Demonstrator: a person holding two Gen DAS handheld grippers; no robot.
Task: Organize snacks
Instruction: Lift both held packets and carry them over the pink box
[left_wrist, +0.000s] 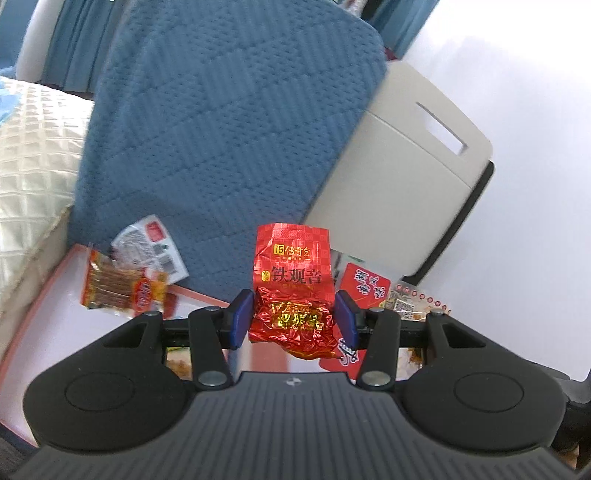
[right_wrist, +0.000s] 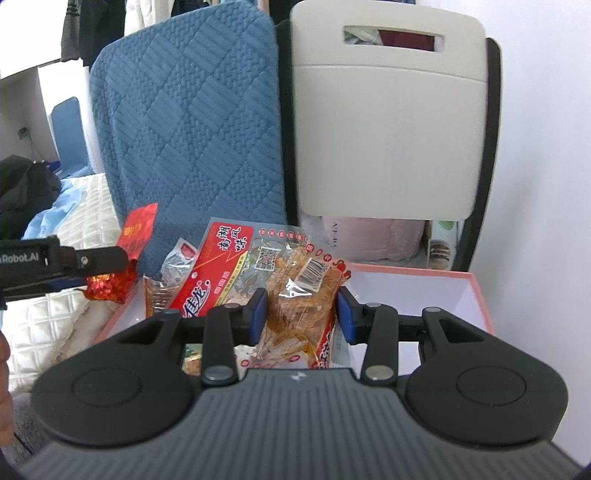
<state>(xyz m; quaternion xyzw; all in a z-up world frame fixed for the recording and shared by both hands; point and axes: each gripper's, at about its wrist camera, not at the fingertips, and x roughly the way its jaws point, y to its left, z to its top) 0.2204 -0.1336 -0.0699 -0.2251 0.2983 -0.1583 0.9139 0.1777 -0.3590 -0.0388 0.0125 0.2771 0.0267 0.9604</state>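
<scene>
Centre frame, left gripper (left_wrist: 293, 319) clamps red tea packet (left_wrist: 291, 280); right gripper (right_wrist: 301, 314) clamps clear snack bag (right_wrist: 295, 295), both above pink box (right_wrist: 476, 291). Sorting step; next, probably place each carefully.

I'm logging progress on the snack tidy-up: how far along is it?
Done: nothing clearly sorted. In hand: the left tool grips a red tea packet; the right tool grips a clear snack bag. Left: two packets leaning in the pink-rimmed box.
</scene>
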